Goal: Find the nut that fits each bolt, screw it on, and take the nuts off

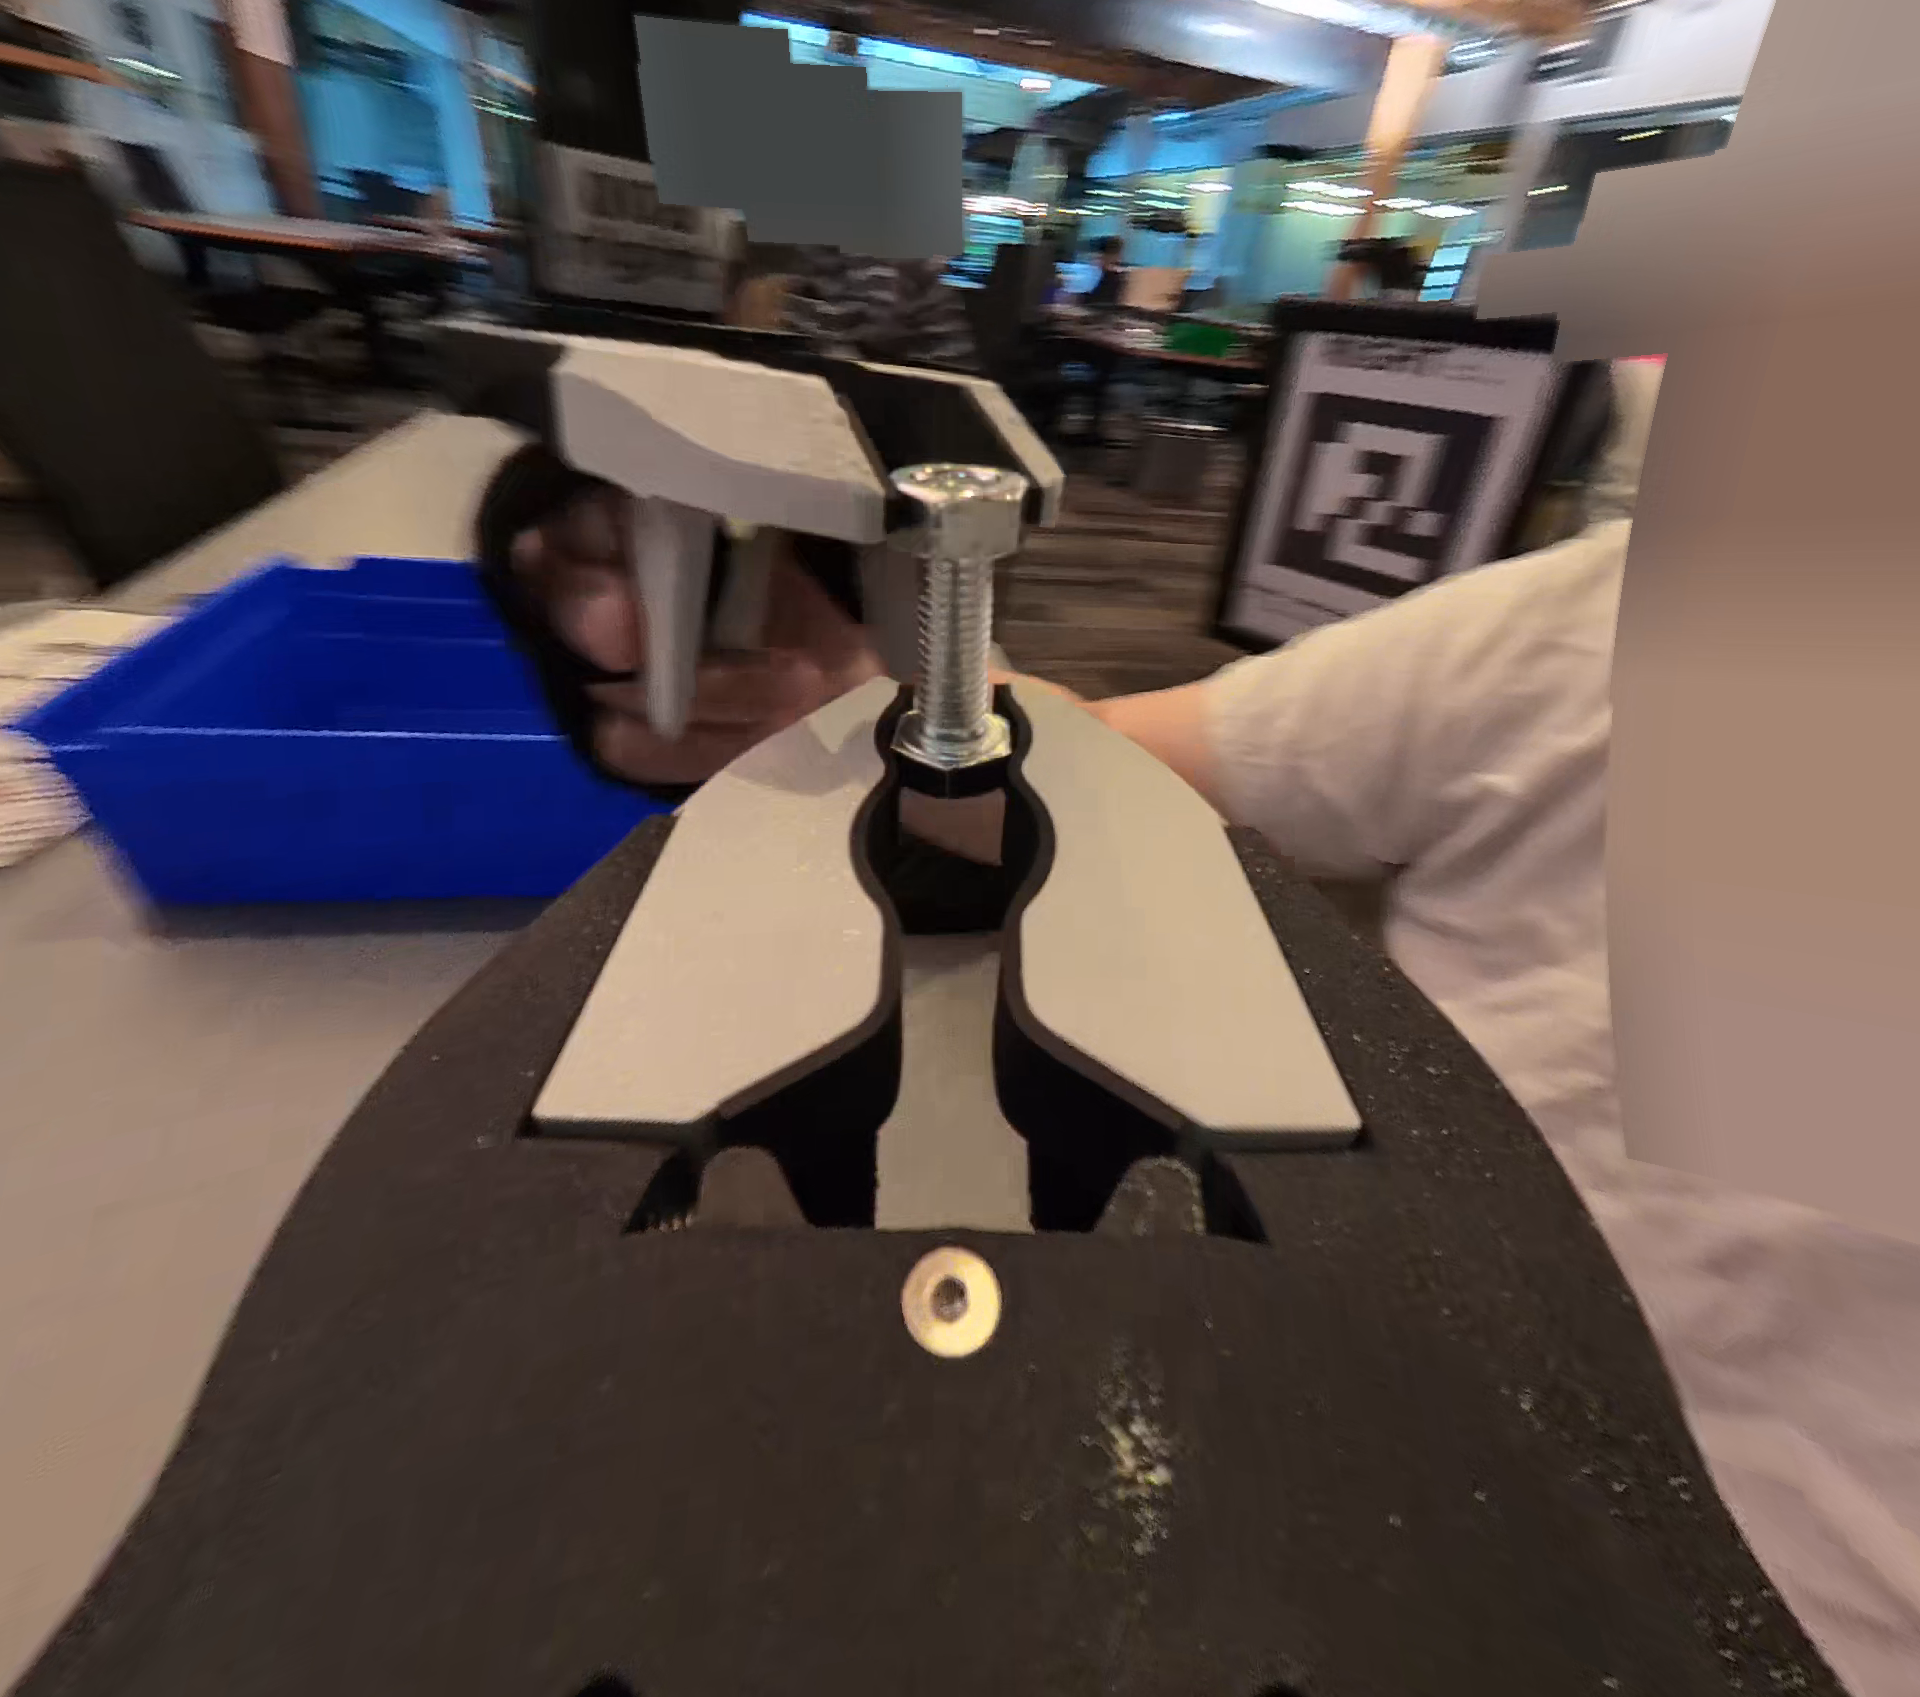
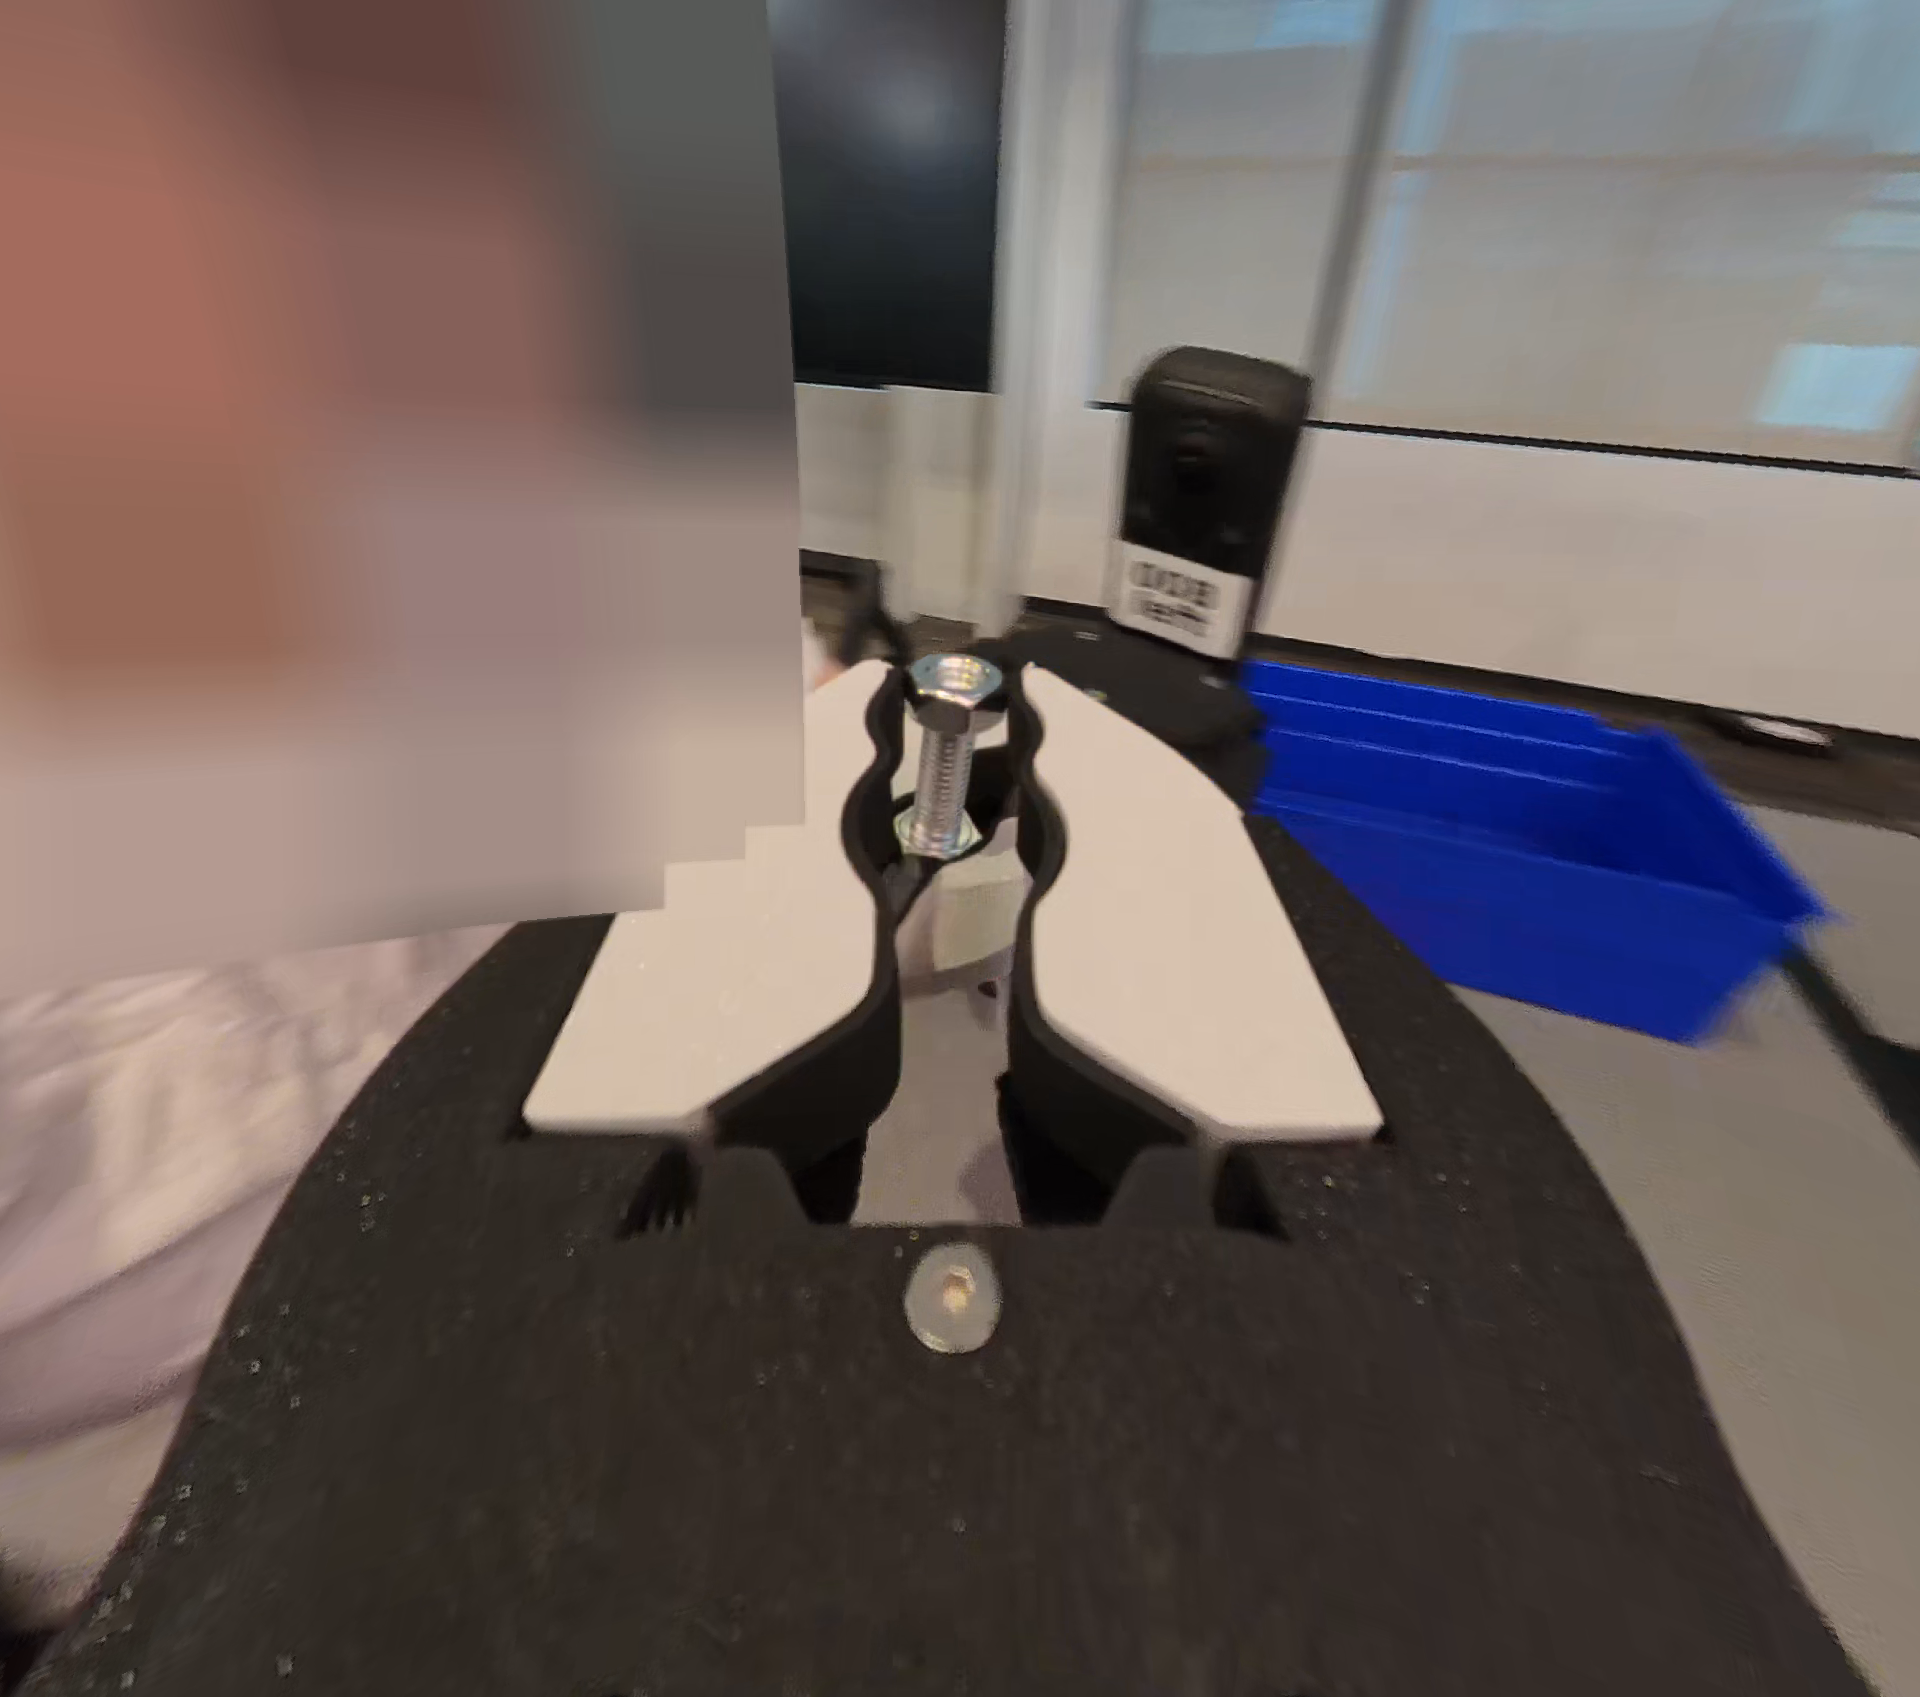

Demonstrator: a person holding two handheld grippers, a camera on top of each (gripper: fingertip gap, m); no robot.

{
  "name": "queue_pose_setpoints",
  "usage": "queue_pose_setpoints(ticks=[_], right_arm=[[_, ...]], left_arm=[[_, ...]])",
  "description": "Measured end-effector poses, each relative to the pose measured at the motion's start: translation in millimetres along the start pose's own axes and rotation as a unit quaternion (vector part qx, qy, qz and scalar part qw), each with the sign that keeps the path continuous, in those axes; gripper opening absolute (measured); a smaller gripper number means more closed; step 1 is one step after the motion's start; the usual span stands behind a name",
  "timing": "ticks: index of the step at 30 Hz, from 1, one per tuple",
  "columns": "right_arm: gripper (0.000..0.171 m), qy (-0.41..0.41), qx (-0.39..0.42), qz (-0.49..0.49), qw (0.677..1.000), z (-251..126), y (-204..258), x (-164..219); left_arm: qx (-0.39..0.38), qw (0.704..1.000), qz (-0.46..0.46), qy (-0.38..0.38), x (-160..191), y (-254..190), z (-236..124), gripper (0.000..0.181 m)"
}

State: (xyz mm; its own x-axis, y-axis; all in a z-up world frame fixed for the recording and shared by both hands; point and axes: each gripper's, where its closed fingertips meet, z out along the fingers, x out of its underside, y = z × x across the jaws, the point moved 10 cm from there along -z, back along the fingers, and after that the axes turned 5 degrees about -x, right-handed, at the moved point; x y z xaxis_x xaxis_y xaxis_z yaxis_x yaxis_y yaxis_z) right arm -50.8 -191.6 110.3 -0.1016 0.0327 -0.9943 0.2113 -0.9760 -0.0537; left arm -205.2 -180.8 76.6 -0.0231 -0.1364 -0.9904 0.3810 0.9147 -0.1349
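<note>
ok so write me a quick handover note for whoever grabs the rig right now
Left gripper: jaws shut on the nut, which sits at the far end of the thread.
Right gripper: jaws shut on the bolt by its hex head.
Both are held above the table, beside the blue bin; its contents are not visible.
Done: nut is on its bolt.
Left: unclear whether it is going on or coming off. Finish that turn.

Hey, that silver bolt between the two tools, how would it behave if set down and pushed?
The bolt looks like solid metal: probably stiff and heavy for its size. Its round threaded shank would likely roll in an arc, checked by the hex head. The shiny finish may be slippery; the right tool grips its head, the left tool the nut.
</note>
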Motion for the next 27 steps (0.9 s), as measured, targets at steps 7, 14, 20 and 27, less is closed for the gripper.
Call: queue_pose_setpoints(ticks=[7,14,20,27], right_arm=[[0.018,-0.045,-0.203,0.035,0.978,8,5,19],[0.018,-0.05,-0.238,0.036,0.969,16,9,23],[0.043,-0.03,-0.137,0.044,0.989,9,0,15],[0.048,-0.058,0.103,-0.034,0.992,-9,6,-21]], left_arm=[[0.207,0.973,-0.104,0.018,18,-16,23,0.014],[0.264,0.956,-0.125,0.02,24,-22,28,0.014],[0.174,0.981,-0.08,0.017,16,-12,20,0.014],[-0.155,0.983,0.095,-0.008,5,10,-5,0.014]])
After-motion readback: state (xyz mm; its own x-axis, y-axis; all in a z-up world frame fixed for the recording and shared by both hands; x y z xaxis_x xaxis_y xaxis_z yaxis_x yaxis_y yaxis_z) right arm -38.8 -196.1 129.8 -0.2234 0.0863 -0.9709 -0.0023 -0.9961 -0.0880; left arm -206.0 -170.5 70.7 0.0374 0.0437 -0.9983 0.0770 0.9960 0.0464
